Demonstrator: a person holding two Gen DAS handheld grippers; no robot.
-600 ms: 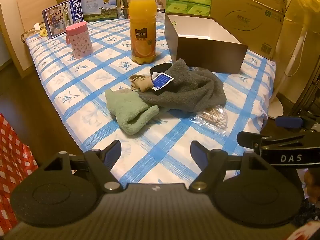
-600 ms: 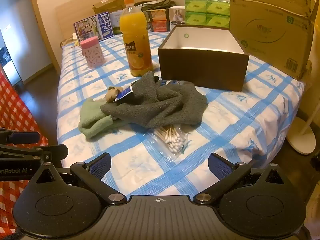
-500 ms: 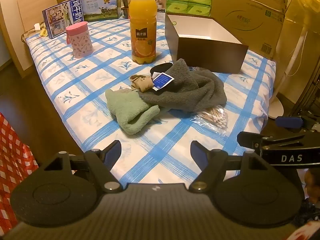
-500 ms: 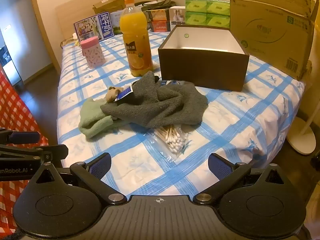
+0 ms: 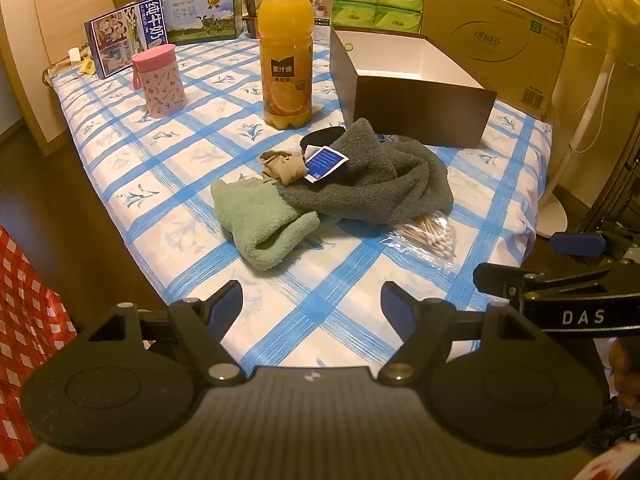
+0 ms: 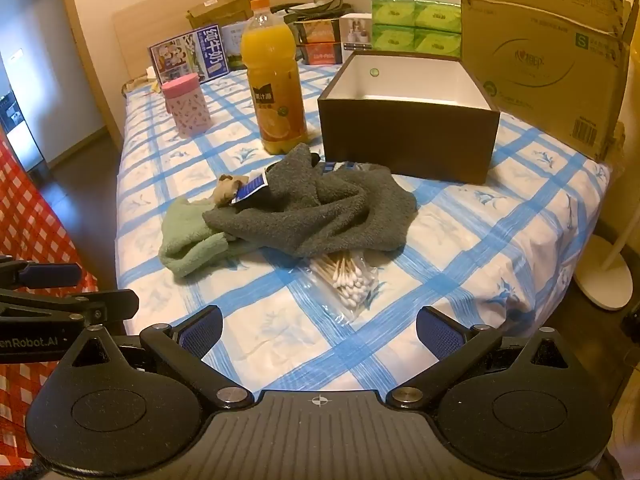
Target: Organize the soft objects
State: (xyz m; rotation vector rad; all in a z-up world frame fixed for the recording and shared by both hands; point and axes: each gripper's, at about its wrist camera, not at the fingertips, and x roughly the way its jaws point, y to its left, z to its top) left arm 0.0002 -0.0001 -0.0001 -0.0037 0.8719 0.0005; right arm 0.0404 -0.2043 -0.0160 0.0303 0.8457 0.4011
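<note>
A crumpled dark grey towel [image 5: 372,184] [image 6: 320,212] lies mid-bed, overlapping a light green cloth [image 5: 260,220] [image 6: 188,236] on its left. A small beige fabric piece [image 5: 282,164] [image 6: 228,186] and black socks with a blue tag [image 5: 324,162] [image 6: 250,190] rest on the pile. Behind it stands an open dark brown box [image 5: 416,92] [image 6: 408,120] with a white inside that looks bare. My left gripper [image 5: 312,308] hovers open over the bed's near edge, short of the green cloth. Open too, my right gripper [image 6: 318,334] hangs just short of a bag of cotton swabs [image 6: 346,276] [image 5: 430,236].
An orange juice bottle [image 5: 286,52] [image 6: 274,88] and a pink patterned cup [image 5: 160,80] [image 6: 188,106] stand behind the pile. Milk cartons, green tissue packs [image 6: 416,24] and a large cardboard box [image 5: 496,32] line the far side. A fan base [image 6: 604,276] stands on the floor right.
</note>
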